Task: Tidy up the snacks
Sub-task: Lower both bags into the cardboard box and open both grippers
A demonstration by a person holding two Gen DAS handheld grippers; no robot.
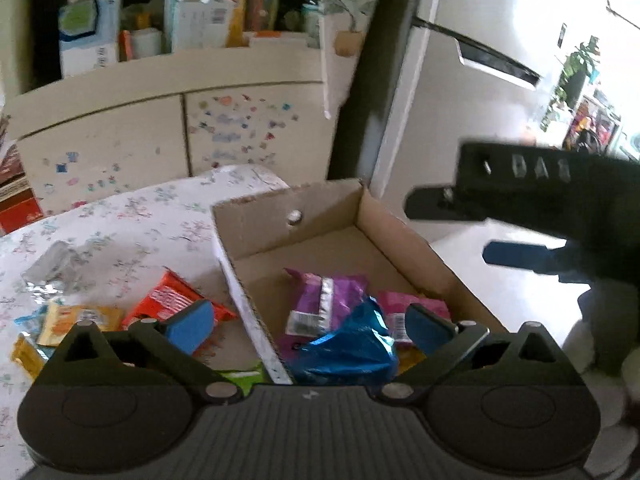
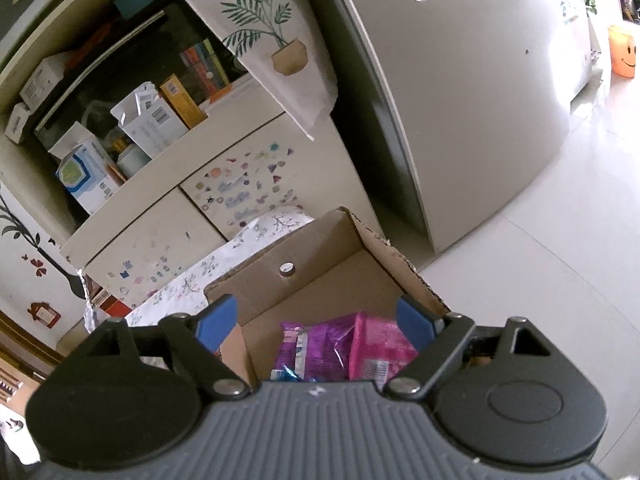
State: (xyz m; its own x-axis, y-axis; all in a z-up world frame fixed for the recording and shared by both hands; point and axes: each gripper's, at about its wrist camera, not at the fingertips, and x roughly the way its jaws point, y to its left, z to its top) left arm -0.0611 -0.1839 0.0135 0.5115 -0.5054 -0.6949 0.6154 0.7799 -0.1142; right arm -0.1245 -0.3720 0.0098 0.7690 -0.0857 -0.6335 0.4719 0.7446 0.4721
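Several snack packets (image 1: pixel 168 304) lie loose on the table (image 1: pixel 120 216), left of the cardboard box (image 1: pixel 320 208). Left gripper (image 1: pixel 308 326), jaws spread and empty, straddles the box's left wall, nearer them than the empty, open right gripper (image 2: pixel 316 320).

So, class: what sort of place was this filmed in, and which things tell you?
Most likely a home kitchen or dining area: a white fridge beside a sticker-covered cupboard with shelves of boxes, and a table under a floral tablecloth holding a cardboard box of snacks.
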